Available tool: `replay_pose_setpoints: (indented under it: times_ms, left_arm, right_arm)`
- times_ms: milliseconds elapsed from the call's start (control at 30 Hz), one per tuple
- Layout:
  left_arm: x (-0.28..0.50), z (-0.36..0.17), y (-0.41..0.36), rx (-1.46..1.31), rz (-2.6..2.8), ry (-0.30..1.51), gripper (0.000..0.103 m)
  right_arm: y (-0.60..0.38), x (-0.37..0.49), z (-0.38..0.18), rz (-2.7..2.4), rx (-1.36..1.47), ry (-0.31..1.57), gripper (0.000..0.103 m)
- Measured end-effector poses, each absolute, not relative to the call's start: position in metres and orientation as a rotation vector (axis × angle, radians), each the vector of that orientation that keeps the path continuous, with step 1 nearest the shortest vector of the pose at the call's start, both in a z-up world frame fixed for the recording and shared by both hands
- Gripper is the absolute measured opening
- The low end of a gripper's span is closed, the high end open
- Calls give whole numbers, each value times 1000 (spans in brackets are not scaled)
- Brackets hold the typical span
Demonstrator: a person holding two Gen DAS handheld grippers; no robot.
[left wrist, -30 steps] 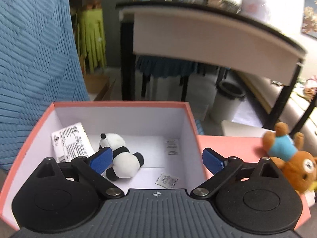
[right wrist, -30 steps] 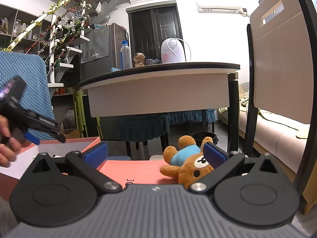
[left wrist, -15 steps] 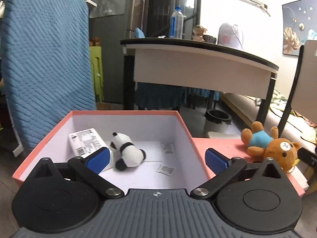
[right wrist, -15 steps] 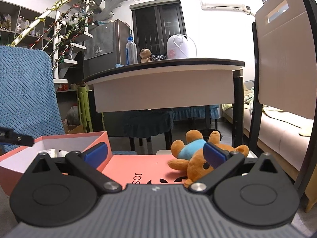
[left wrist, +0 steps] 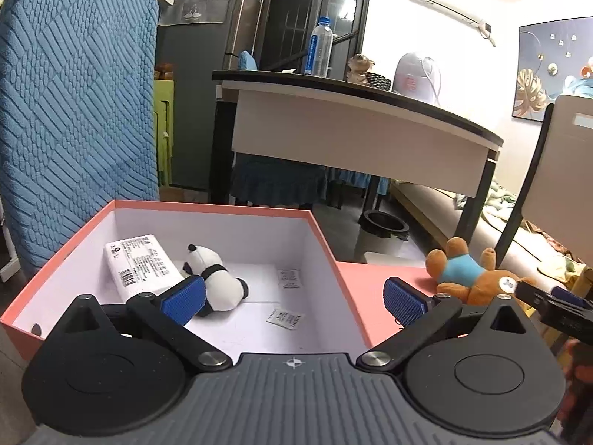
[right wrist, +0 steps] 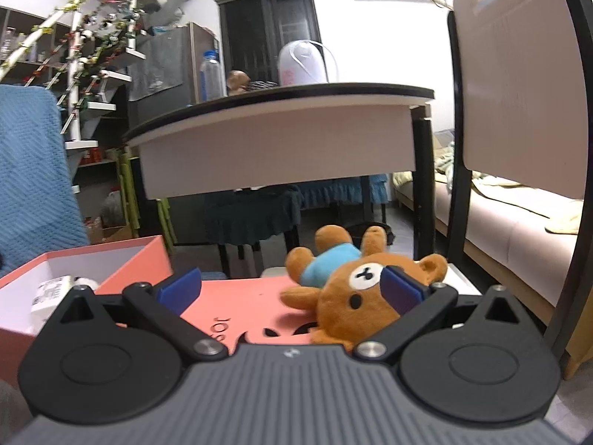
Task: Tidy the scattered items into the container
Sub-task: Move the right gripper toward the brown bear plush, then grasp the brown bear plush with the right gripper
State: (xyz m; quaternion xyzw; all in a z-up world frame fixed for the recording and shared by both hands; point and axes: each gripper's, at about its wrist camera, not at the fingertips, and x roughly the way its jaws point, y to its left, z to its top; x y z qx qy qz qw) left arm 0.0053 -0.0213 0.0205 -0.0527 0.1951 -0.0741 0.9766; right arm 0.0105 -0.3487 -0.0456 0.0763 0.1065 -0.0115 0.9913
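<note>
Left gripper [left wrist: 294,298] released, jaws wide, above near edge of pink box [left wrist: 207,205]. Panda plush [left wrist: 215,282] and white packet [left wrist: 139,267] lie inside. Right gripper [right wrist: 291,289] released, holding nothing. Bear plush [right wrist: 348,289] lies on pink lid [right wrist: 241,307] right of box, head near right pad [right wrist: 402,291]

The box [left wrist: 326,237] is showing salmon-pink walls outside and white inside. In it a panda toy [left wrist: 218,282] is wearing black and white, beside a white packet [left wrist: 141,267] with black print. The teddy bear [right wrist: 355,289] is showing orange-brown fur, a white muzzle and a light blue shirt, lying on a salmon-pink lid [right wrist: 237,307] with black lettering. Both grippers' pads [left wrist: 183,298] are showing blue on black arms. The chair cover [left wrist: 74,111] is showing textured blue.
</note>
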Motion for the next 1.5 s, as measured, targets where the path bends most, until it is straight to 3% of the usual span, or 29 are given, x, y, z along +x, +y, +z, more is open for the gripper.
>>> replay_pose_setpoints:
  times_ms: [600, 667, 833, 1033, 1500]
  left_arm:
    - [11, 16, -24, -121, -191, 403, 103]
    - [9, 17, -20, -125, -180, 397, 103]
    - [2, 20, -9, -128, -150, 371, 103]
    - [-7, 24, 4, -126, -91, 337, 103]
    - [-16, 25, 44, -142, 25, 320, 103]
  right_arm:
    - [-399, 101, -99, -105, 0, 373, 103]
    - [-398, 102, -99, -109, -16, 386, 97]
    - [-396, 97, -90, -122, -15, 417, 67]
    - [-393, 75, -74, -144, 57, 397, 62]
    - [-327, 41, -19, 4, 197, 187, 63]
